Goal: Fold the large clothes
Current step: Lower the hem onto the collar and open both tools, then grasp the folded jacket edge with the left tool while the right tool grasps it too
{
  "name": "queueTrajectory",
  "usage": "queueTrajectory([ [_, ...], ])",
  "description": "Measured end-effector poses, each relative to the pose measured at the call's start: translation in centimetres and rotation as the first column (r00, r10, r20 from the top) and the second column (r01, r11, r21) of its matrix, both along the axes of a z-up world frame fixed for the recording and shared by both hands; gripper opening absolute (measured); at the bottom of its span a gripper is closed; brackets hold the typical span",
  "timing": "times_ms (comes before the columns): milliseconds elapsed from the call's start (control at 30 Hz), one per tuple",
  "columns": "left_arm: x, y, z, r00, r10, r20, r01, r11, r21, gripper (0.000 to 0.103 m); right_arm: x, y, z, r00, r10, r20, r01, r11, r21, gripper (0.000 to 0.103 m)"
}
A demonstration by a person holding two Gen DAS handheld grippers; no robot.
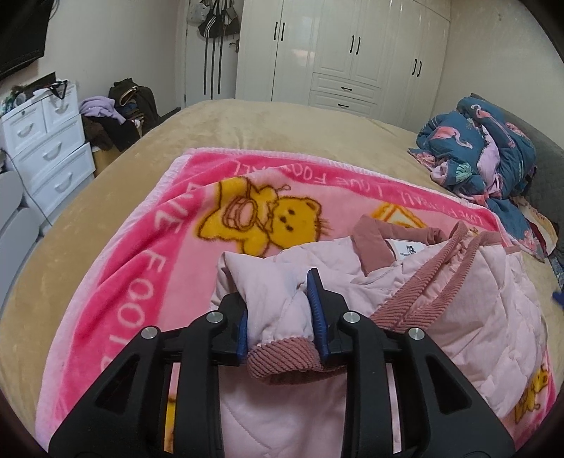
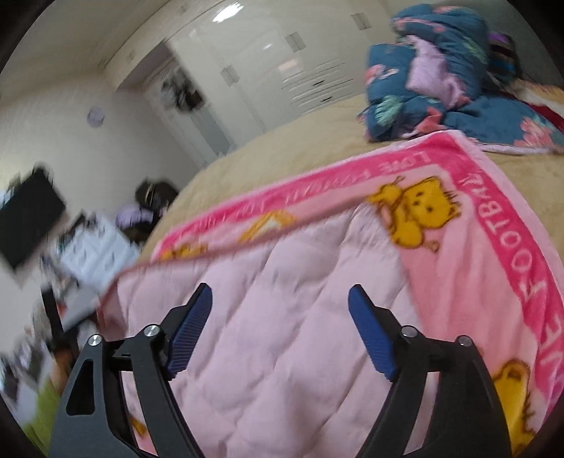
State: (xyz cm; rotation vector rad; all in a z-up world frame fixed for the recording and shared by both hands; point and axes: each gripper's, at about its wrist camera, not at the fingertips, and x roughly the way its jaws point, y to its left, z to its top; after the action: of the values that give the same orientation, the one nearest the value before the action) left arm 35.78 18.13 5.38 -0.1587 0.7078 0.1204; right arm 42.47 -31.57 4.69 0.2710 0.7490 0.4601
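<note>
Your left hand-held gripper [image 1: 282,310] is clamped on the jacket [image 1: 405,299] sleeve cuff [image 1: 282,363].
Your right hand-held gripper [image 2: 280,299] stands wide apart, empty, over the jacket on the blanket [image 2: 493,253].

Bed [image 1: 116,183] w/ tan cover fills most of both views. Pink blanket [image 1: 141,267] w/ yellow bear print & white lettering spread flat on it. Blue flowery quilt [image 1: 483,151] bunched on bed at 2 o'clock in left wrist view, just past blanket's far corner. White wardrobe [image 1: 352,53] w/ black handles at 12 o'clock behind bed. White drawer unit [image 1: 46,148] at 9 o'clock beside bed; heap of dark & lilac clothes [image 1: 116,116] next to it at 10 o'clock. Bags hang on wall [image 1: 215,21] left of wardrobe.
</note>
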Motion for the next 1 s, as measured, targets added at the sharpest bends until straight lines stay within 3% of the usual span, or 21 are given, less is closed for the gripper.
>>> queueTrajectory([
  [100, -0.1, -0.2, 0.1, 1.0, -0.002, 0.005, 0.002, 1.0, -0.007, 0.031, -0.8, 2.3, -1.9, 0.998, 0.057, -0.037, -0.06, 0.995, -0.082, 0.082],
  [267, -0.8, -0.9, 1.2, 0.999, -0.028, 0.035, 0.029, 0.999, -0.022, 0.055, -1.8, 3.7, -3.6, 0.994, 0.084, -0.068, -0.09, 0.991, -0.096, 0.084],
  [367, -1.7, -1.5, 2.4, 0.997, -0.014, 0.078, 0.012, 1.0, 0.029, 0.095, -2.2, 3.6, -3.3, 0.995, 0.084, -0.059, -0.089, 0.992, -0.094, 0.086],
  [567, -3.6, -2.5, 4.7, 0.989, -0.047, 0.14, 0.035, 0.996, 0.086, 0.094, -3.5, 2.2, -2.0, 0.999, 0.046, -0.01, -0.047, 0.993, -0.11, 0.089],
  [733, -5.0, -2.3, 5.2, 0.989, -0.05, 0.137, 0.033, 0.991, 0.126, 0.094, -4.6, 0.2, -1.1, 0.999, -0.01, 0.042, 0.016, 0.989, -0.148, 0.094],
  [900, -6.4, -0.4, 3.3, 0.995, -0.022, 0.095, 0.012, 0.995, 0.1, 0.094, -5.3, -2.4, -1.7, 0.996, -0.072, 0.051, 0.08, 0.98, -0.184, 0.097],
  [1000, -7.2, 1.2, 0.7, 0.999, -0.011, 0.03, 0.009, 0.999, 0.045, 0.094, -5.5, -3.3, -2.8, 0.995, -0.095, 0.032, 0.1, 0.973, -0.207, 0.097],
])
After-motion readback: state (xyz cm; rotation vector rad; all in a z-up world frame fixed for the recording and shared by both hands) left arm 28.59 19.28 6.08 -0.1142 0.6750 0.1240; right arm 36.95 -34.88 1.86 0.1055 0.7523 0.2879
